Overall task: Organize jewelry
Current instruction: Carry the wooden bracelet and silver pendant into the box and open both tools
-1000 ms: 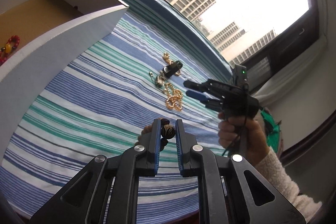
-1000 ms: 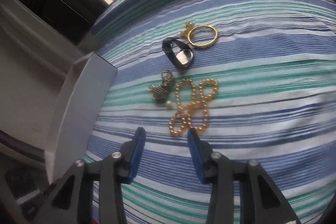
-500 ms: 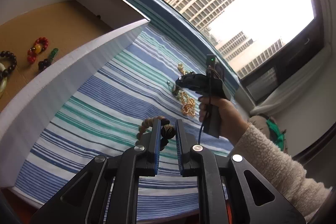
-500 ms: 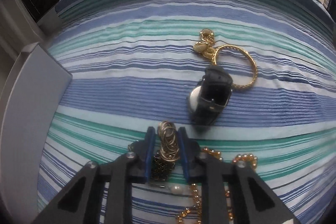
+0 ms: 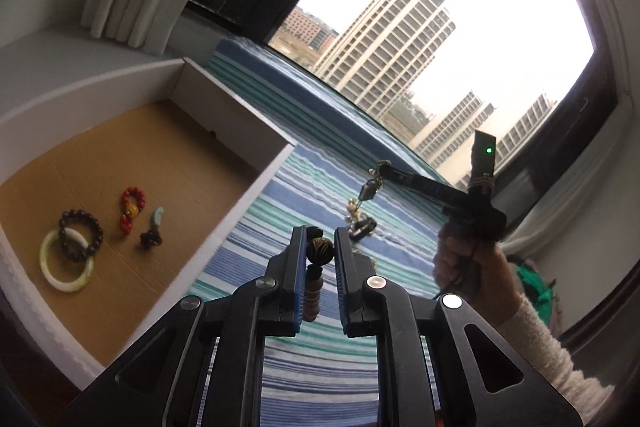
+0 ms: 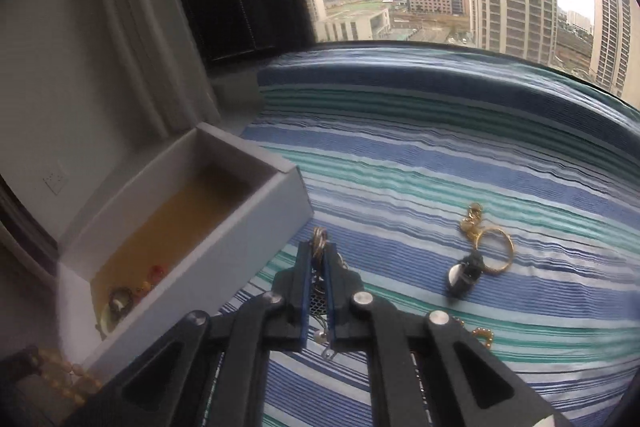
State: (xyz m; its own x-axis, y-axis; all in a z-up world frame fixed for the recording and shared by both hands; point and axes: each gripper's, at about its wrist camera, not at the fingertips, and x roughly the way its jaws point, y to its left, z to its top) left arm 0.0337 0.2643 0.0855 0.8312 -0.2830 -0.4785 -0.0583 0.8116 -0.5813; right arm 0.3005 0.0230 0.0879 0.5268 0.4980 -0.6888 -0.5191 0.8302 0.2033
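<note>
The left tongs (image 5: 317, 251) stand nearly closed, their blue-lined pads pinching a dark carved bead of a brown beaded bracelet (image 5: 319, 251); the remainder of that bracelet hangs down between the fingers, clear of the striped cloth (image 5: 320, 379) that covers the desk. To the left of these tongs, and lower, lies the white box (image 5: 224, 239) with its cardboard-brown floor, holding a pale jade bangle (image 5: 66, 263), a dark bead bracelet (image 5: 80, 241) lying across the bangle, a red bead bracelet (image 5: 131, 207) and a small pendant (image 5: 154, 229) next to it. The right tongs (image 6: 319, 267) are pressed almost fully together on a metal charm piece (image 6: 320, 241): its linked rings stick out past the fingertips, while a mesh-patterned part and a small pearl dangle below between the fingers, lifted off the cloth. In the left wrist view the same tongs (image 5: 380, 169) appear held up by the person's right hand (image 5: 468, 263), with the charm piece hanging from the tips above the cloth. Still on the cloth to the right of the right tongs are a black watch (image 6: 464, 277), a gold bangle (image 6: 496, 251) touching it, and the end of a gold bead chain (image 6: 482, 337) near the tongs' right arm. The white box sits just left of the right tongs, its near corner close to the fingertips.
</note>
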